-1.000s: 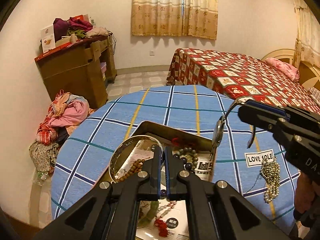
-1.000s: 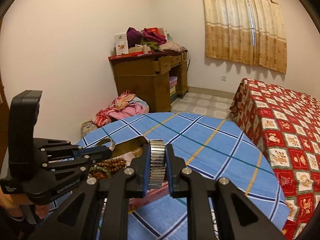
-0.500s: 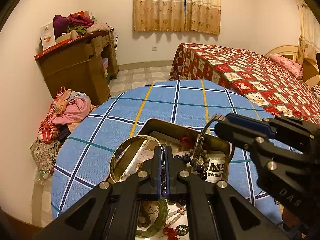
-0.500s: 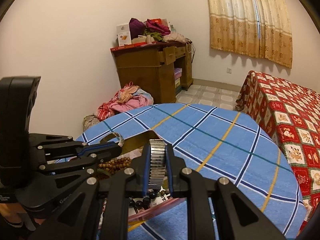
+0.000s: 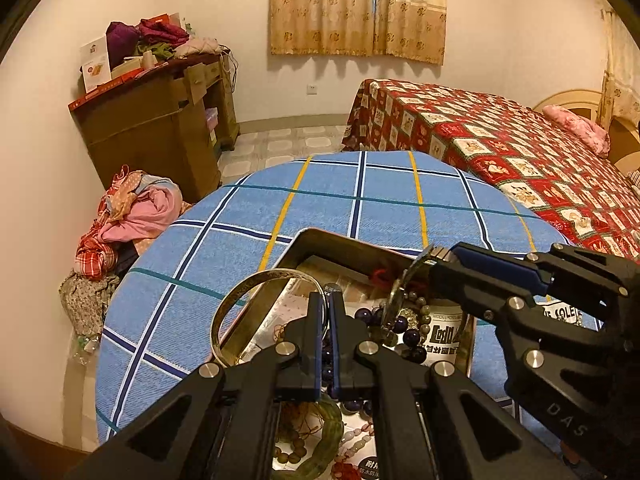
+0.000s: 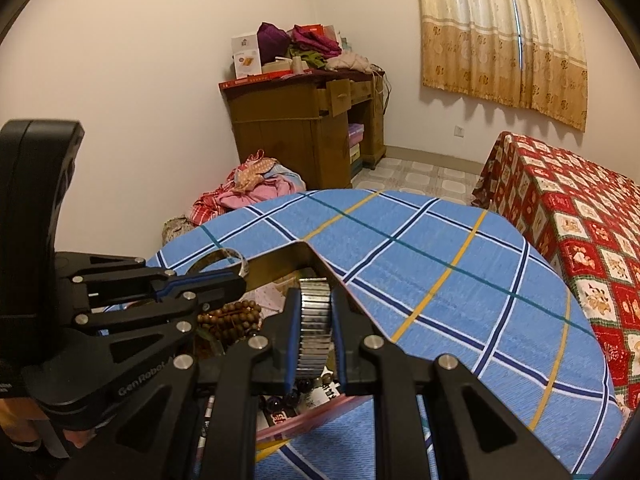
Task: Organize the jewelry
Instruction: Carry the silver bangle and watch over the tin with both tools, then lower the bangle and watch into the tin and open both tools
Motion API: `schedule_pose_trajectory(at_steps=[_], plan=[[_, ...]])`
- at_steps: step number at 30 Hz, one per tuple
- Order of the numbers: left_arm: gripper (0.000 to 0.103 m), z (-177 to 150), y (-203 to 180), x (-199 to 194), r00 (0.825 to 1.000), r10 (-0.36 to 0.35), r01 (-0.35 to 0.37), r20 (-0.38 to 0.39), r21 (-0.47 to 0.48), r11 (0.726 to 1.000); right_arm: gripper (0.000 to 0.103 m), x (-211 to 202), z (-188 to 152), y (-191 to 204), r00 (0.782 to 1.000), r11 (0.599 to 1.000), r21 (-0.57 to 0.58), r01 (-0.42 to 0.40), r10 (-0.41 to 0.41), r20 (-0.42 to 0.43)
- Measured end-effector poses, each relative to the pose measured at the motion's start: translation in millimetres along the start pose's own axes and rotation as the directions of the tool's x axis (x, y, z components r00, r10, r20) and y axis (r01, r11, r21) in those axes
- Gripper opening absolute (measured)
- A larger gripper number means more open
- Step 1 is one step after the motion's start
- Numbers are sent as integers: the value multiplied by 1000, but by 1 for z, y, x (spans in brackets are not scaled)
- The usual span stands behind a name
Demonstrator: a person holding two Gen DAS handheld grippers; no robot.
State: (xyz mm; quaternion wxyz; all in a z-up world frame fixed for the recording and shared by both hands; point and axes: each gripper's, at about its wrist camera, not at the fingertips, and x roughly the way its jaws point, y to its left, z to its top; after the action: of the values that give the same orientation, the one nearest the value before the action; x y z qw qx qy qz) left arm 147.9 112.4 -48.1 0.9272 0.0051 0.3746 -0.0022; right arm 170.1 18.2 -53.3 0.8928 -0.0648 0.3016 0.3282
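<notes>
Right wrist view shows the right claw (image 6: 314, 330) pinching a metal watch band (image 6: 315, 320) by its ribbed links, the band's long axis running straight out along the fingers and hanging over the open tin (image 6: 280, 268) of jewelry just below and ahead of it. From the left wrist view, the left claw (image 5: 328, 322) is pressed together on the rim of a silver bangle (image 5: 240, 304), which stands tilted, leaning out to that claw's left over the tin's near-left edge. The watch face end seems to dangle from the right claw's tips down among the dark beads (image 5: 400, 332), though the glare makes that hard to confirm. The relation that matters is vertical: the tin's interior lies directly under both claws, with the right one nearer the tin's far-right corner and the left one nearer its middle, so the likely step is to lower and let go. A wooden bead string (image 6: 230, 320) lies between the two claws inside the tin. Beneath the tin spreads a round bench (image 5: 360, 208) with a blue plaid cloth, level and soft. Beyond both claws are a bed (image 5: 520, 160) with a red patterned cover, a wooden dresser (image 6: 304, 136) and curtains (image 5: 356, 8).
</notes>
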Motion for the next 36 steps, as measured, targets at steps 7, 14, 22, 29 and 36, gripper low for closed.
schedule_pose_trajectory(at_steps=[7,14,22,29,36], plan=[[2,-1,-2,6,1000,-4,4,-9,0,1000,17,1,-1,1,1000,1000,-3,0,0,-5],[1,-3,2,10,1000,3,-3,-21,-8,1000,17,8,-5,3,1000,1000,-13,4,-4,-26],[1,-5,4,10,1000,2,-3,-18,-12,1000,17,12,-11,2,999,1000,-11,6,-7,-45],[2,-5,3,7,1000,6,-7,-6,-16,1000,17,15,-13,2,998,1000,-10,-6,5,-67],[69,-6,3,1,997,78,-78,4,-32,996,41,14,-25,3,996,1000,-23,9,-11,-89]])
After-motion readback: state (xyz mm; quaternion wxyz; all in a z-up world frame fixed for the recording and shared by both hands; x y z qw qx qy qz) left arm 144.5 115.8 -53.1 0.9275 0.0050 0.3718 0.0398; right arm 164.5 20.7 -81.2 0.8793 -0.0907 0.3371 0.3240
